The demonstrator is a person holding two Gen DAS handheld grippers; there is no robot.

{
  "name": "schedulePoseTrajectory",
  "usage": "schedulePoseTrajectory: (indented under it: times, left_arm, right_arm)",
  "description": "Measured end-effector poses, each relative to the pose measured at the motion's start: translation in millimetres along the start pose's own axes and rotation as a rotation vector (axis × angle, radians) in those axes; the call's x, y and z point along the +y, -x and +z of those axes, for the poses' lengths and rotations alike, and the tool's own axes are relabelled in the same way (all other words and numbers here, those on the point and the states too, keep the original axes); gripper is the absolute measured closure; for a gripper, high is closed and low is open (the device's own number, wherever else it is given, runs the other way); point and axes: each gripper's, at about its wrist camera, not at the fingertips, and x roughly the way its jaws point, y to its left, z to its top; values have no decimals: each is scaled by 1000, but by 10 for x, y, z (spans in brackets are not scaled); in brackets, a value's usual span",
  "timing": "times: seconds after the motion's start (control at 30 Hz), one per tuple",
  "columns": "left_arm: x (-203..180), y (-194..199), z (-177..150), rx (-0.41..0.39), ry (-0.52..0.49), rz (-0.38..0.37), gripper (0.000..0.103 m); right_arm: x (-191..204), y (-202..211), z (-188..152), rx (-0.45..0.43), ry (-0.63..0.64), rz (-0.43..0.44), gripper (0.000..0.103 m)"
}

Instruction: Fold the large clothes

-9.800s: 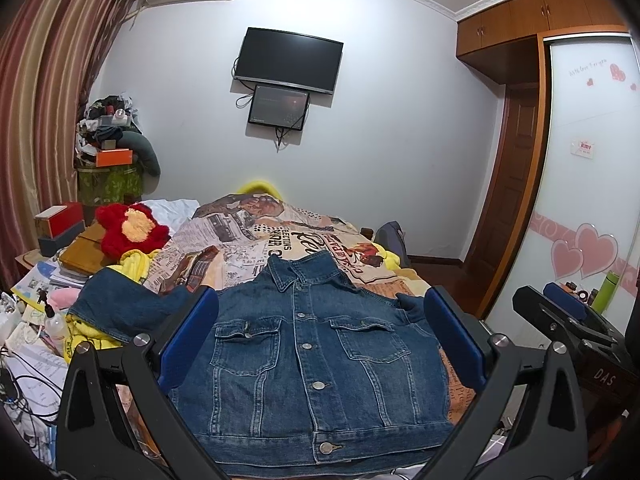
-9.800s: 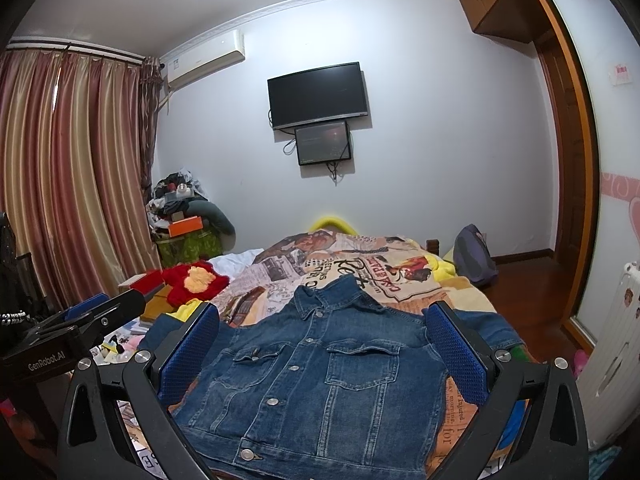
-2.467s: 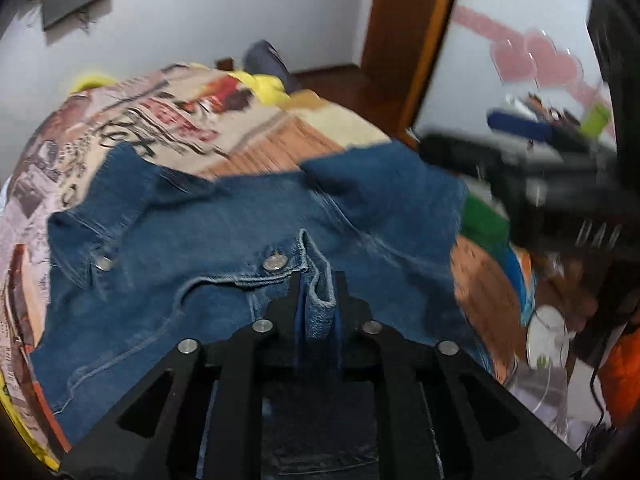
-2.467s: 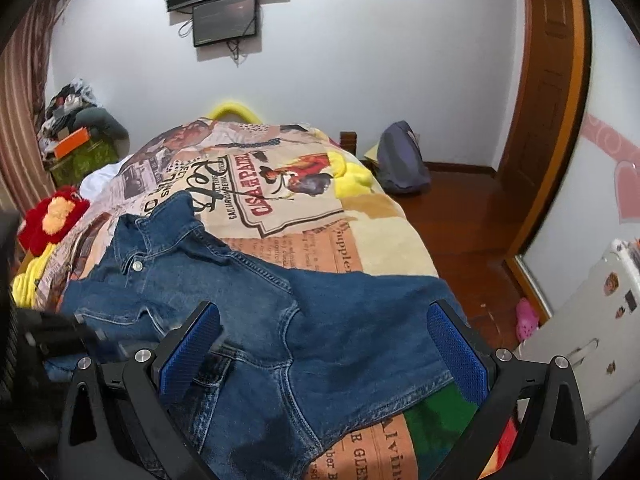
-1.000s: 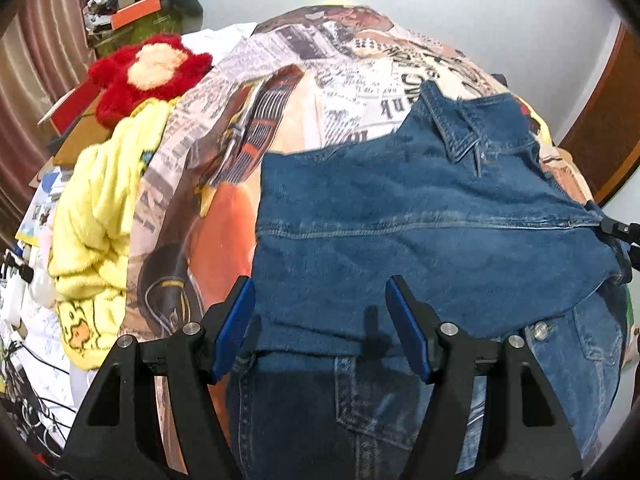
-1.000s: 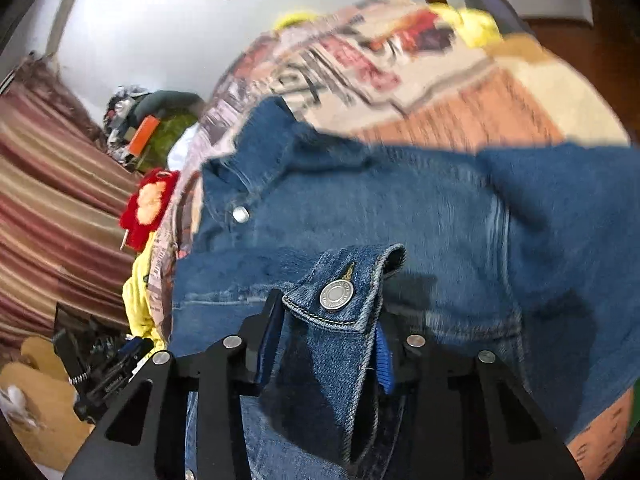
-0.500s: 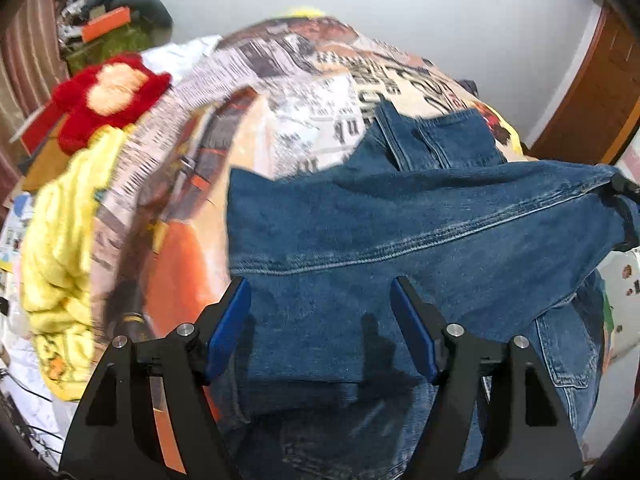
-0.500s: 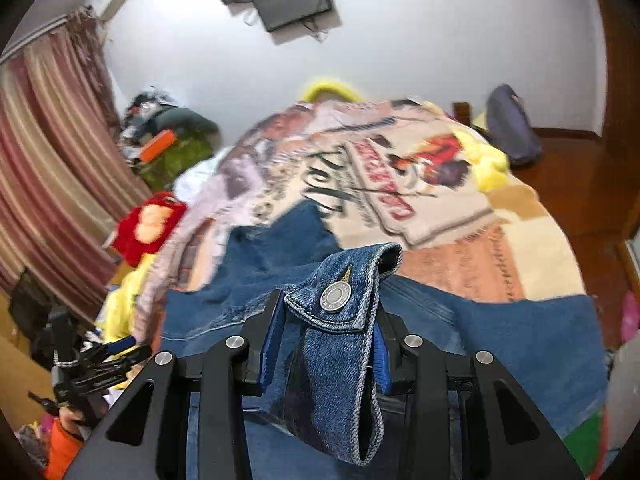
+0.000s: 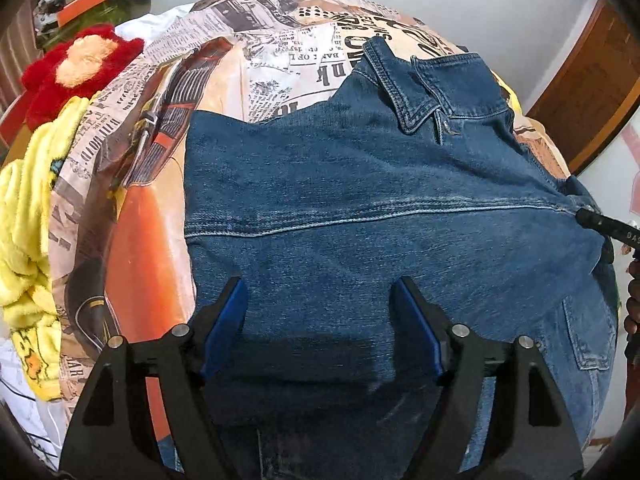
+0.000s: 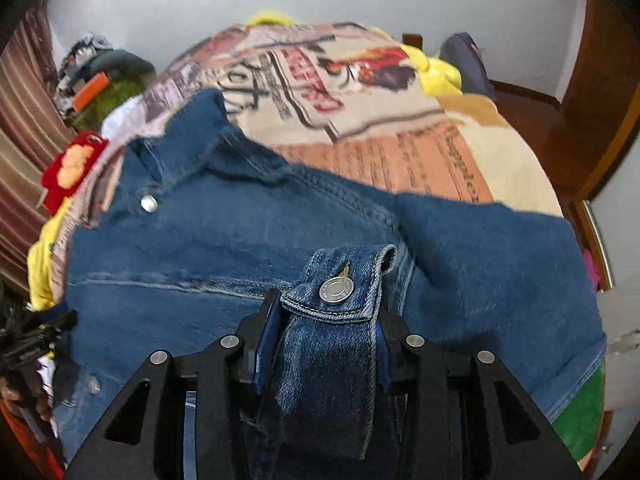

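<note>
Left edge of bed [image 9: 280,60]: yellow blanket [image 9: 28,208], red plush [image 9: 76,68], both clear of the work.

Jacket [image 9: 360,200] lies mid-bed, collar [image 9: 416,92] toward the far wall, one sleeve laid flat across the chest.

Left gripper [image 9: 320,320]: released, jaws have just been widening; denim lies under them, nothing pinched.

Right gripper [image 10: 324,344]: clenched on the cuff [image 10: 340,292] of the other sleeve, snap button showing above the pads; cuff is raised above the body.

Step in hand, as I judge it: sleeve fold, second side. Next move calls for carrying the cuff across the chest, laying it flat on the first sleeve, then letting go. Left is free to pin or smooth.
</note>
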Motion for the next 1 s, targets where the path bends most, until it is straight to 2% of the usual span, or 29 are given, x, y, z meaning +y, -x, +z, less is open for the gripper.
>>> schedulePoseTrajectory:
  times: [0.17,0.23,0.3,0.33,0.5,0.7,0.87,0.9,1.0]
  left_arm:
    - [-26,30,-70,-23,-45,36,23]
    - [-48,43,-94,-34,-64,52,23]
    - [-72,49,-111,-41,-82,70,23]
    - [-83,56,-116,-42,-89,78,23]
    - [-139,152,-71,-33,-77,54,23]
    - [-414,468,137,-139,-140,66,23]
    - [-750,716,390,-240,-193,27,22]
    - [-815,734,436,-252,-201,21,22]
    - [-1015,738,540,-269,-221,-1,21]
  right_arm:
    - [112,-54,-84,21,90,-86,58]
    - [179,-22,-96,11,140,-170,36]
    - [250,38,-112,-30,197,-277,31]
    - [270,65,-120,-41,215,-290,31]
    - [223,346,-133,-86,181,-228,31]
    - [-11,873,-29,-192,84,-157,31]
    - [-471,1276,8,-255,-72,-91,28]
    - [-594,1314,-4,-265,-118,-90,23]
    - [-984,1295,-94,-247,-247,-99,22]
